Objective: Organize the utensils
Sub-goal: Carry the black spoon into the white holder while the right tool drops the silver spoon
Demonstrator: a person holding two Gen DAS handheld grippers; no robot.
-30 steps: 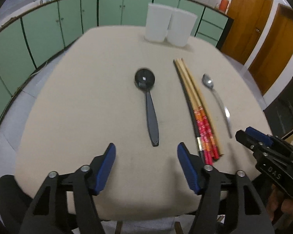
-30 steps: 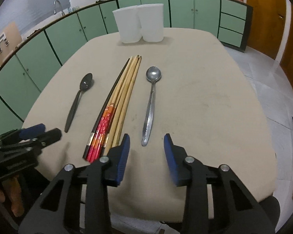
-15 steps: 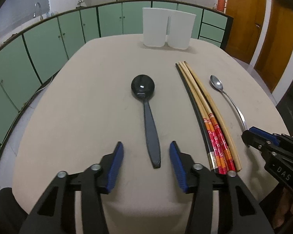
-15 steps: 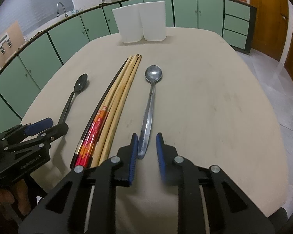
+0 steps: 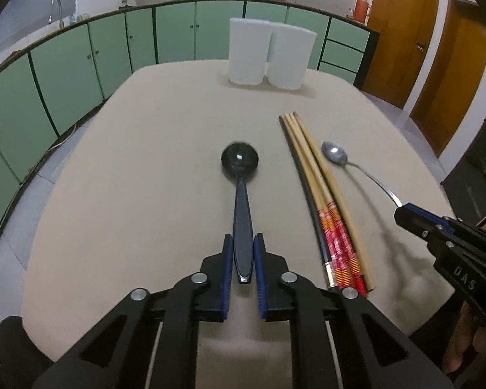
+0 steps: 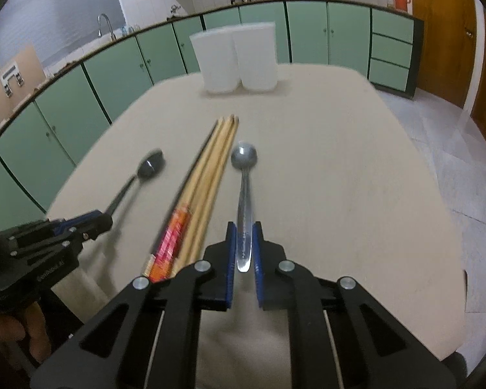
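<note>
My left gripper [image 5: 243, 243] is shut on the handle of a black spoon [image 5: 241, 175], whose bowl points away from me. My right gripper [image 6: 244, 231] is shut on the handle of a metal spoon [image 6: 244, 175], also with its bowl pointing away. A bundle of long chopsticks [image 5: 320, 194] with red-and-orange wrapped ends lies on the beige table [image 5: 145, 178] between the two spoons; it also shows in the right wrist view [image 6: 204, 188]. Each gripper appears in the other's view: the right one [image 5: 401, 214] and the left one [image 6: 105, 218].
Two white plastic containers [image 5: 270, 55] stand side by side at the table's far end, also in the right wrist view [image 6: 236, 60]. Green cabinets [image 5: 64, 74] run behind and to the left. Wooden doors [image 5: 437, 61] are at the right.
Both grippers moved forward and down and closed: the left on the black spoon's handle, the right on the metal spoon's handle.
</note>
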